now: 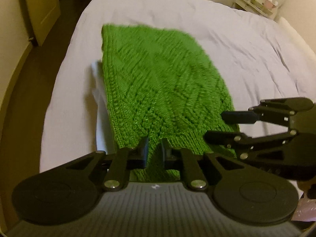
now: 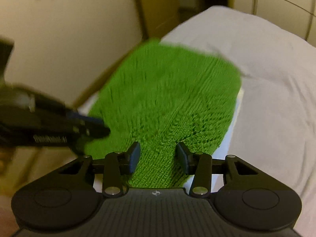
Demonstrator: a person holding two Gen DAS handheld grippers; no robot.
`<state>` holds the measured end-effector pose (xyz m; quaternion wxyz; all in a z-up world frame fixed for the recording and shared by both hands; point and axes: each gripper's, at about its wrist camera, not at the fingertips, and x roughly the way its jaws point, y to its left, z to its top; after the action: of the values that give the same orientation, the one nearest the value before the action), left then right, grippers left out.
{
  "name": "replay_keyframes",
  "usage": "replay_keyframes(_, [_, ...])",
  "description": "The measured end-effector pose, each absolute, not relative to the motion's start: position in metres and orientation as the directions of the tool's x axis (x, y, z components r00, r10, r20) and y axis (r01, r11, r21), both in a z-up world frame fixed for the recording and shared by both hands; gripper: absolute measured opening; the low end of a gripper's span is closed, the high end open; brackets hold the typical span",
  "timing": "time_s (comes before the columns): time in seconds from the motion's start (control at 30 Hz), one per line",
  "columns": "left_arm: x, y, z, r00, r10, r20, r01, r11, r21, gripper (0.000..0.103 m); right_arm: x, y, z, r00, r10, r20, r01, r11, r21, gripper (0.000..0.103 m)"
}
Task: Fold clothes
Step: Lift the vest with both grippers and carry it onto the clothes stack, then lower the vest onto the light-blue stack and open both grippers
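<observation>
A green cable-knit sweater [image 1: 158, 83] lies folded on a white bed, over a white garment or board [image 1: 98, 90]. My left gripper [image 1: 155, 148] is shut on the sweater's near edge, the knit bunched between its fingers. My right gripper [image 2: 158, 156] has its fingers a hand's width apart with the sweater's [image 2: 167, 98] near edge between them, and the knit there lies flat, not pinched. The right gripper also shows in the left wrist view [image 1: 217, 126], beside the sweater's right corner. The left gripper shows at the left in the right wrist view [image 2: 94, 126].
The bed's pale sheet [image 1: 237, 49] spreads far and right of the sweater. A dark floor [image 1: 39, 63] and a cream door [image 1: 45, 9] lie left of the bed. A shelf unit [image 1: 260, 2] stands at the back right.
</observation>
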<state>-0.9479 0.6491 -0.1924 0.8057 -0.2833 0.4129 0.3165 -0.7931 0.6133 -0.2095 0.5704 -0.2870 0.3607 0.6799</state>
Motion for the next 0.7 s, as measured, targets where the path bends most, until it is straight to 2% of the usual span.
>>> replay_keyframes(0.33, [-0.952, 0.638, -0.197, 0.456, 0.319, -0.831, -0.754, 0.634, -0.171, 0.012, -0.821, 0.592, -0.237, -0.119, 0.581, -0.806, -0.976, -0.217, -0.012, 0.047])
replay_keyframes(0.47, [-0.954, 0.641, -0.183, 0.461, 0.324, -0.827, -0.773, 0.604, -0.194, 0.012, -0.807, 0.601, -0.212, -0.152, 0.564, -0.811, -0.985, -0.158, 0.075, 0.047])
replay_keyframes(0.57, [-0.956, 0.642, -0.187, 0.452, 0.316, -0.834, -0.782, 0.590, -0.201, 0.012, -0.805, 0.601, -0.195, -0.170, 0.578, -0.798, -0.985, -0.133, 0.114, 0.041])
replay_keyframes(0.6, [-0.957, 0.641, -0.191, 0.453, 0.314, -0.834, -0.784, 0.585, -0.206, 0.012, -0.808, 0.601, -0.196, -0.172, 0.561, -0.810, -0.984, -0.144, 0.109, 0.038])
replay_keyframes(0.7, [-0.961, 0.639, -0.205, 0.447, 0.297, -0.844, -0.789, 0.575, -0.216, 0.011, -0.825, 0.598, -0.221, -0.122, 0.499, -0.858, -0.980, -0.195, 0.025, 0.040])
